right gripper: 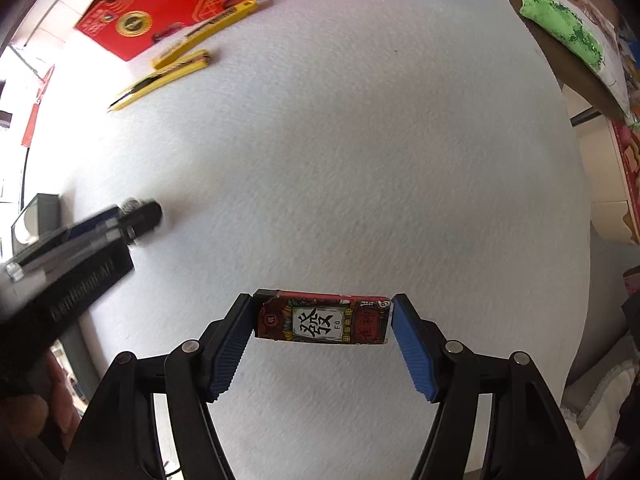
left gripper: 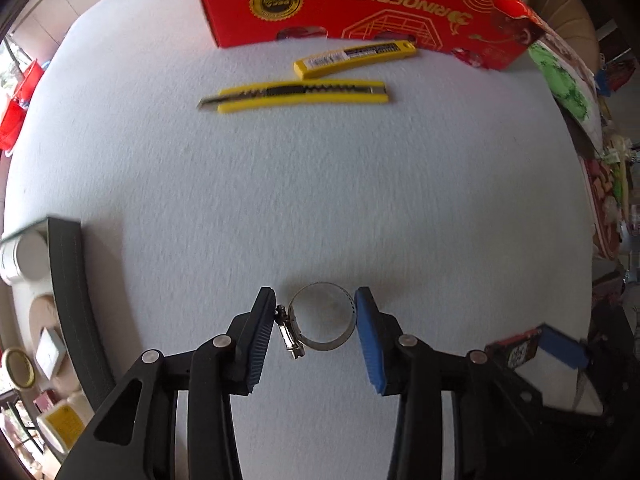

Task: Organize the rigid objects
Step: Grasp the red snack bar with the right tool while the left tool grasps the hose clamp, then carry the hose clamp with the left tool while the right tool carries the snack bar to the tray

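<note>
Both grippers are loaded: left gripper (left gripper: pixel 316 316) pinches a metal hose clamp (left gripper: pixel 322 318) across its ring, right gripper (right gripper: pixel 322 322) clamps a small printed box (right gripper: pixel 323 322) end-to-end, long axis spanning the fingers.

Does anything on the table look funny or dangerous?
Yes, one thing. The yellow utility knife lying near the red box has its blade tip sticking out at one end instead of pulled back in. The yellow blade case beside it lies at a slight angle to it. Nothing looks spilled or broken.
</note>
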{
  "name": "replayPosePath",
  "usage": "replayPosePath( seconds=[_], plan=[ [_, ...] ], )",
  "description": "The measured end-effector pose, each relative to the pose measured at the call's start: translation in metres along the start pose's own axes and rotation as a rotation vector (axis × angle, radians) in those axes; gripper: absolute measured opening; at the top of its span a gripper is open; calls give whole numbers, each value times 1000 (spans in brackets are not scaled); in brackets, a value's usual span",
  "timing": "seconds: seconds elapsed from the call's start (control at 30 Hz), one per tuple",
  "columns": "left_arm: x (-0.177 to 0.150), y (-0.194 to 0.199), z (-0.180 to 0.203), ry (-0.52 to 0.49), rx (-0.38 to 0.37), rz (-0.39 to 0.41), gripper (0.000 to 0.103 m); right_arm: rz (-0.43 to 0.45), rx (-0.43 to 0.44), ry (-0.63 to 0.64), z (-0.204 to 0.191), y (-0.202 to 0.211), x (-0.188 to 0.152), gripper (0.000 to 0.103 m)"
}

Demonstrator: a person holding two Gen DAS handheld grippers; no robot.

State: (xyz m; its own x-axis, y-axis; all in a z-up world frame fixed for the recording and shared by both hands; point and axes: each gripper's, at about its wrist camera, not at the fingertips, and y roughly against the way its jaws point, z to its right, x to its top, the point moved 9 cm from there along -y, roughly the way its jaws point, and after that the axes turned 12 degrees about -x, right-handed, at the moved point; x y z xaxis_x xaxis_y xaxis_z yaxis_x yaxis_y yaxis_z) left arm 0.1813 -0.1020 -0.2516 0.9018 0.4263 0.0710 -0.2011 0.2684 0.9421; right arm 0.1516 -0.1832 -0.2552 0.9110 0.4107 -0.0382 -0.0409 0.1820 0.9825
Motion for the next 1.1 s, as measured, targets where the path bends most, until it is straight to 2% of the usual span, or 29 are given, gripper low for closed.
replayPosePath(
  seconds=[0.03, 0.07, 0.33, 0.47, 0.53, 0.6, 0.77, 0.8, 0.9, 1.1],
  plan=[
    [-9, 5, -2, 1, -9, -2, 44, 3, 2, 9, -4, 3, -3, 70],
    [-20, 9, -4, -3, -16, -6, 44, 3, 4, 18, 11, 5, -3, 70],
    [-95, 48, -5, -60, -78, -31, 44, -17, -5, 83, -7, 8, -45, 70],
    [-119, 69, -19, -85, -99, -30, 44, -25, -2, 120, -19, 12, -60, 70],
    [-124, 83, -32, -98, -100, -22, 44, -17, -6, 154, -31, 17, -66, 70],
    [-109, 84, -43, -106, -94, -9, 44, -8, -6, 187, -35, 23, -67, 70],
    [-117, 106, -69, -70, -77, 37, 44, 27, -6, 268, -57, 46, -65, 70],
    [-117, 109, -74, -60, -70, 50, 44, 37, -6, 282, -50, 55, -72, 70],
    [-128, 119, -83, -18, -54, 88, 44, 71, -2, 324, -56, 77, -74, 70],
    [-134, 139, -125, 109, -35, 157, 44, 124, 15, 424, -110, 107, -70, 70]
  ],
)
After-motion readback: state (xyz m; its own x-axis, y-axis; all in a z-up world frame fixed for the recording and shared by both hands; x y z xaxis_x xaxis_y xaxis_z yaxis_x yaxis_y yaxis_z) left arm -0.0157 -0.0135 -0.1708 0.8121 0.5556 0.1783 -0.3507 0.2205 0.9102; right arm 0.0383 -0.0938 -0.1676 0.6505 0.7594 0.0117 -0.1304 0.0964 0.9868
